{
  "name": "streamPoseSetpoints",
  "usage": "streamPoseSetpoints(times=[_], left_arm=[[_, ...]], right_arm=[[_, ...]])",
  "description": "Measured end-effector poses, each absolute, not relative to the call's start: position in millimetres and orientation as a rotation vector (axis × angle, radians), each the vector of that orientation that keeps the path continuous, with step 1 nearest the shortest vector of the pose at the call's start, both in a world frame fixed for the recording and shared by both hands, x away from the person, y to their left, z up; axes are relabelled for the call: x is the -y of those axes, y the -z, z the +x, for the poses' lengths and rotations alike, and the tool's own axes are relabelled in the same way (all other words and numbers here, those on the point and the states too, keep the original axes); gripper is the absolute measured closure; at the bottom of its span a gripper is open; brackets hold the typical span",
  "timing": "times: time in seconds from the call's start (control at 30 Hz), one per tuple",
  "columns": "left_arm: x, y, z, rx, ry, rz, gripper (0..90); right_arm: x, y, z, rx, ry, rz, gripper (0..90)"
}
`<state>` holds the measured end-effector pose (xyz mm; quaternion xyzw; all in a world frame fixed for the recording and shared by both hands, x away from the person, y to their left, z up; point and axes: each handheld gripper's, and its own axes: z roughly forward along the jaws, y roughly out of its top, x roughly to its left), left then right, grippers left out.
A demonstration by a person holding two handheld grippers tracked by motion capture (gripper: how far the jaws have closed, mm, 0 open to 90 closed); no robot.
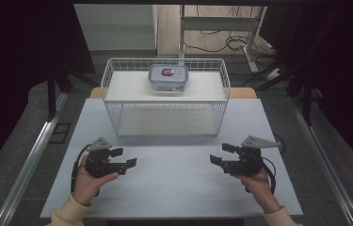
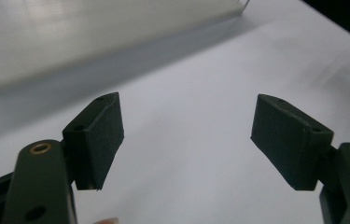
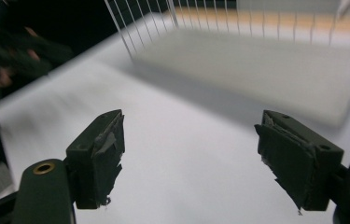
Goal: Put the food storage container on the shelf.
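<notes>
White table point(image 1: 174, 183), wire basket point(image 1: 117, 117) behind, left tool point(image 1: 126, 158) and right tool point(image 1: 221, 154) held low, jaws wide, facing inward.

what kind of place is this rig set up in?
Probably a lab or workshop data-collection station, not a home. A plain white table stands on a grey floor between dark curtains, with cables and a metal desk frame behind it. On it sits a white wire basket holding a lidded plastic container.
</notes>
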<state>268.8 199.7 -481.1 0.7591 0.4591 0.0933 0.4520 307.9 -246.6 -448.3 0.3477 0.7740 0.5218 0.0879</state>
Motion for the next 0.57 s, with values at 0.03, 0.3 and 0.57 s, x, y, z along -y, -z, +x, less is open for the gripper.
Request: streamPoseSetpoints(times=[0.03,0.3,0.57], left_arm=[[-199,487,268,-1.144,-0.224,1.888,24.4],[-199,493,267,-1.159,-0.277,1.885,24.3],[-200,501,268,-1.172,-0.312,1.904,24.0]], right_arm=[[248,458,305,-2.319,-1.520,1.050,23.3],[248,488,298,-2.355,-1.458,1.085,23.2],[249,490,297,-2.307,-1.441,1.034,20.1]])
